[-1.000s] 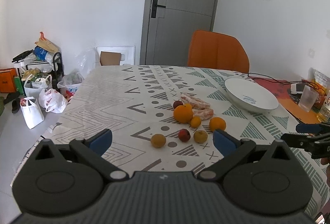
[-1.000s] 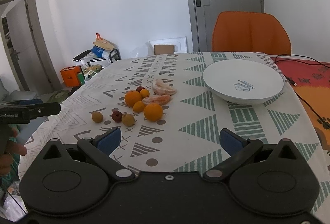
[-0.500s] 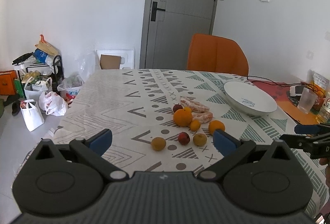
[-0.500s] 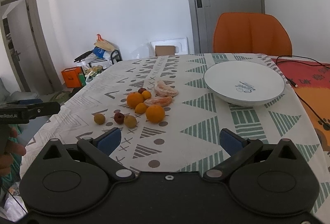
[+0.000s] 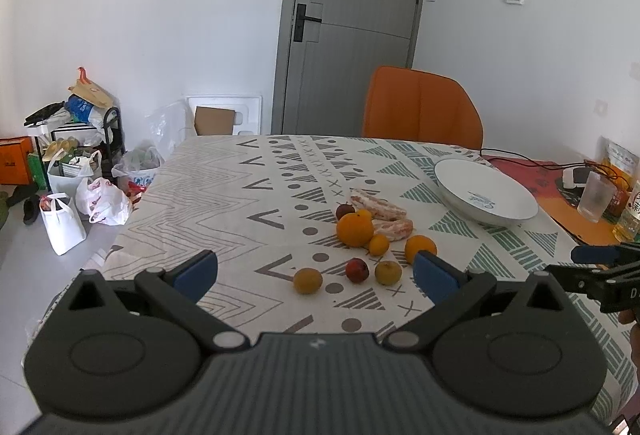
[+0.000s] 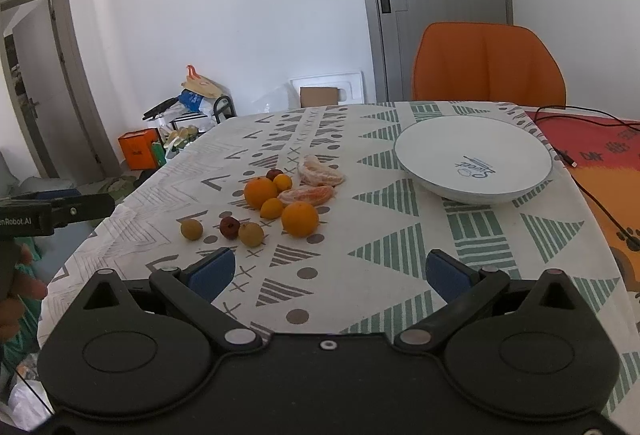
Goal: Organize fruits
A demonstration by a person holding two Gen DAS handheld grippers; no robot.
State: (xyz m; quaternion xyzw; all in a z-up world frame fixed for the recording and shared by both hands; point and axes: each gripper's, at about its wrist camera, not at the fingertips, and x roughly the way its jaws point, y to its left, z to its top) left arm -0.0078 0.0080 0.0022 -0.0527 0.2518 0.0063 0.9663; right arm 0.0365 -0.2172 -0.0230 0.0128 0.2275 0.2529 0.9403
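Observation:
Several fruits lie in a cluster on the patterned tablecloth: a large orange (image 5: 354, 229) (image 6: 260, 191), a second orange (image 5: 420, 247) (image 6: 299, 219), small yellow fruits (image 5: 307, 280) (image 6: 191, 229), a dark red fruit (image 5: 357, 270) (image 6: 229, 226) and peeled orange segments (image 5: 378, 207) (image 6: 320, 173). A white bowl (image 5: 485, 191) (image 6: 474, 159) stands empty to their right. My left gripper (image 5: 316, 271) is open and empty, short of the fruits. My right gripper (image 6: 330, 271) is open and empty, near the table's front edge.
An orange chair (image 5: 422, 113) stands behind the table. A glass (image 5: 596, 195), a bottle and cables sit on the red mat at the far right. Bags (image 5: 64, 223) and boxes lie on the floor to the left. A grey door (image 5: 352, 23) is behind.
Both grippers have drawn back and up slightly from the table, so the fruits look a little farther off. Jaws stay open. No fruit has moved.

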